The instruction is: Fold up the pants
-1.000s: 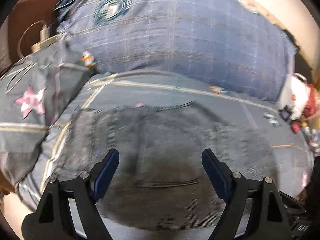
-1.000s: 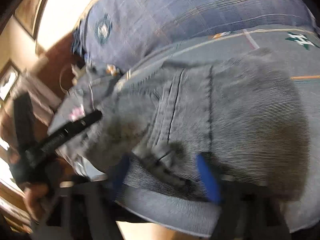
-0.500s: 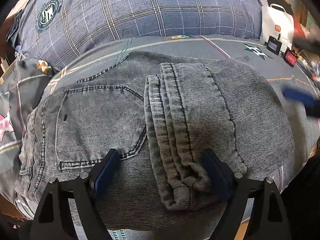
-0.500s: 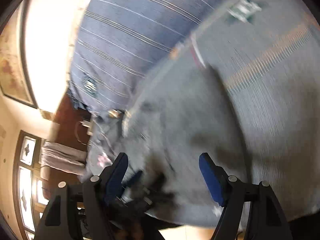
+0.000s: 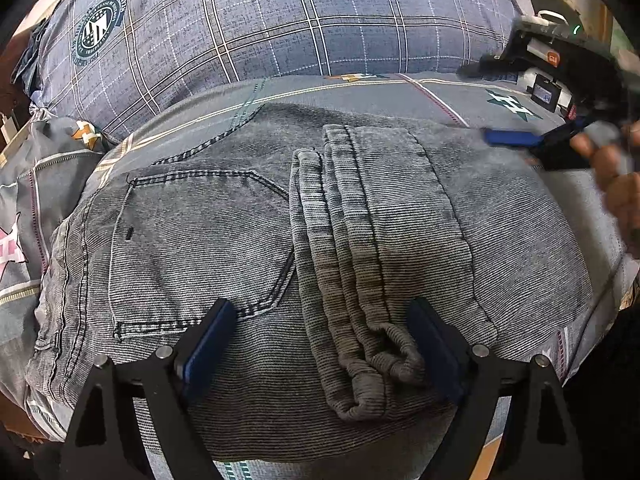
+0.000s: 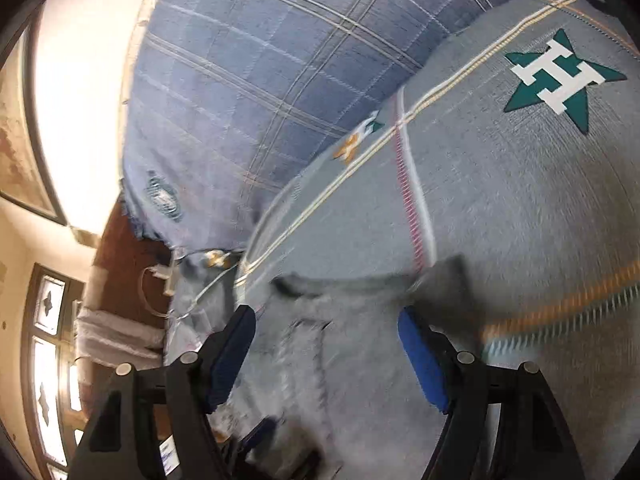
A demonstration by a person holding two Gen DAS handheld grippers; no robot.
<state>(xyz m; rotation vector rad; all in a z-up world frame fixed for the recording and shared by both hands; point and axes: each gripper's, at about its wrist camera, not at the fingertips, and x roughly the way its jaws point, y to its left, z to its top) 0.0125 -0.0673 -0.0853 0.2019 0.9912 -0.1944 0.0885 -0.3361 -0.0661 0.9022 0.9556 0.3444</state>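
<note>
The grey denim pants [image 5: 248, 248] lie folded on the bed, back pocket at the left and the stacked leg hems [image 5: 344, 264] across the middle. My left gripper [image 5: 320, 344] is open and empty, low over the near edge of the fold, its jaws either side of the hems. My right gripper [image 5: 516, 138] shows at the right in the left wrist view, beyond the pants' far right corner. In the right wrist view it [image 6: 328, 352] is open and empty above the blurred pants [image 6: 360, 320].
A blue plaid pillow [image 5: 280, 20] lies behind the pants. The grey bedsheet [image 6: 500, 180] has star prints. A second grey pillow [image 5: 36, 184] is at the left. Small boxes and gadgets [image 5: 548, 92] sit at the bed's right side.
The left gripper has settled over the folded pants and barely moved in the last half second. The right gripper let go of the pants and swung away to the right.
</note>
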